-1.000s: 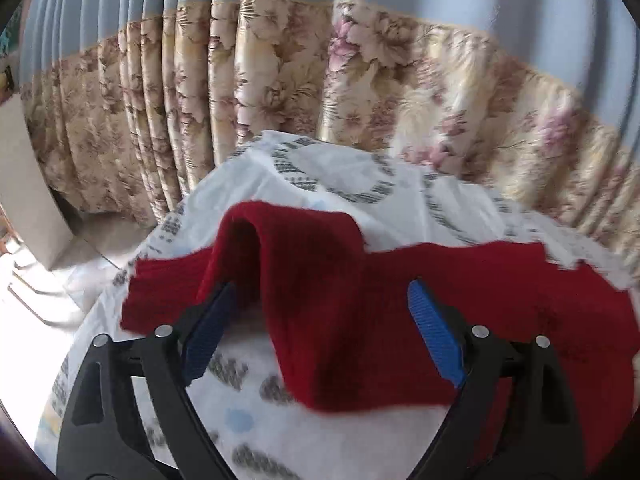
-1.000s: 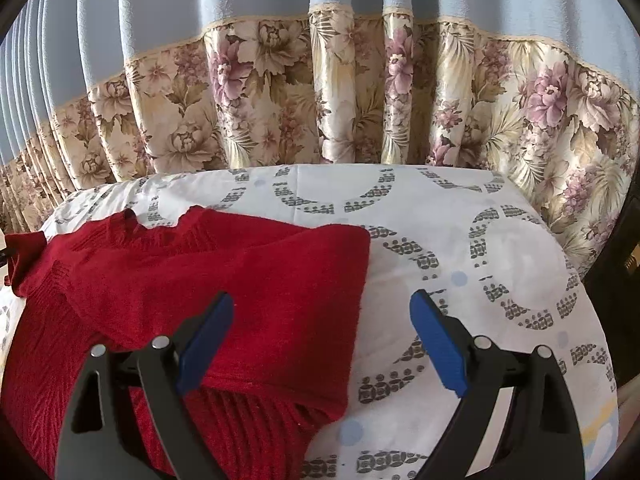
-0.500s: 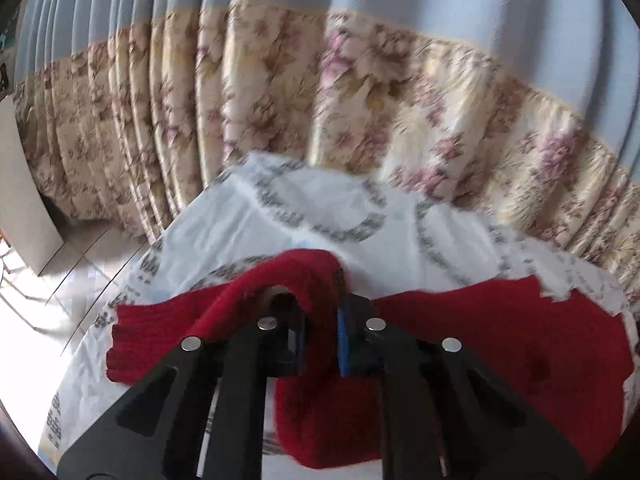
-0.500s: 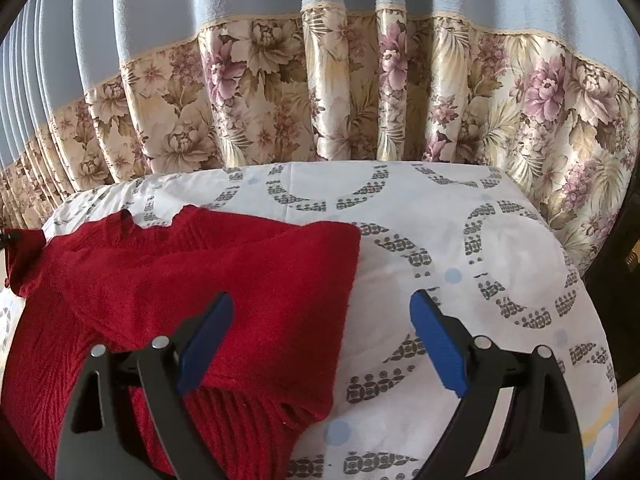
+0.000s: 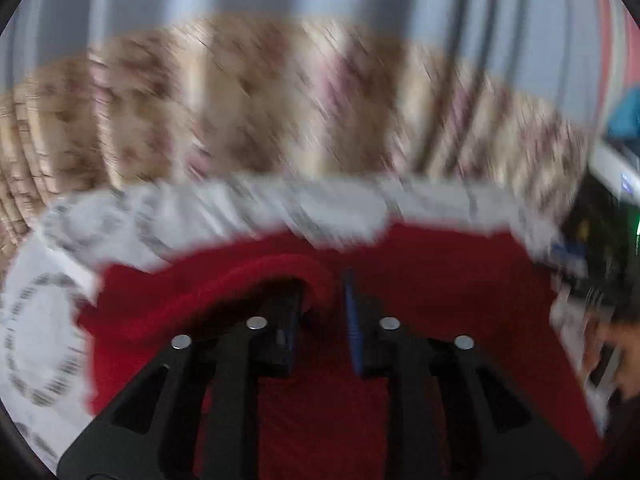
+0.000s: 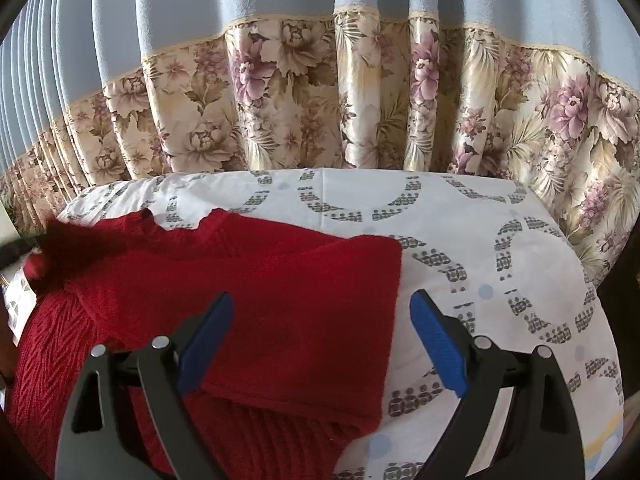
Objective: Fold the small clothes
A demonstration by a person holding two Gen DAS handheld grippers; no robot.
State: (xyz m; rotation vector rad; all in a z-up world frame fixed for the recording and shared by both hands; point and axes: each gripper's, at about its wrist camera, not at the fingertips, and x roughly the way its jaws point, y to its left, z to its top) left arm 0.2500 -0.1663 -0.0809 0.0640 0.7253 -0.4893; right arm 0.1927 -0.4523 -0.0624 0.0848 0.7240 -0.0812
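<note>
A red knit sweater (image 6: 256, 300) lies on a table under a white patterned cloth (image 6: 480, 248), its right sleeve folded over the body. My left gripper (image 5: 320, 304) is shut on the sweater's left sleeve (image 5: 248, 280) and holds it lifted above the sweater body (image 5: 460, 280); that view is blurred by motion. The lifted sleeve shows blurred at the left edge of the right wrist view (image 6: 60, 244). My right gripper (image 6: 320, 336) is open and empty, hovering above the folded right sleeve's edge.
A blue curtain with a floral border (image 6: 320, 100) hangs right behind the table. The cloth-covered table's right edge (image 6: 596, 320) drops off near dark furniture. A person (image 5: 616, 344) and cluttered dark things show at the right of the left wrist view.
My left gripper closed on the left sleeve, lifted it and is swinging it to the right over the sweater body. My right gripper has stayed open and nearly still.
</note>
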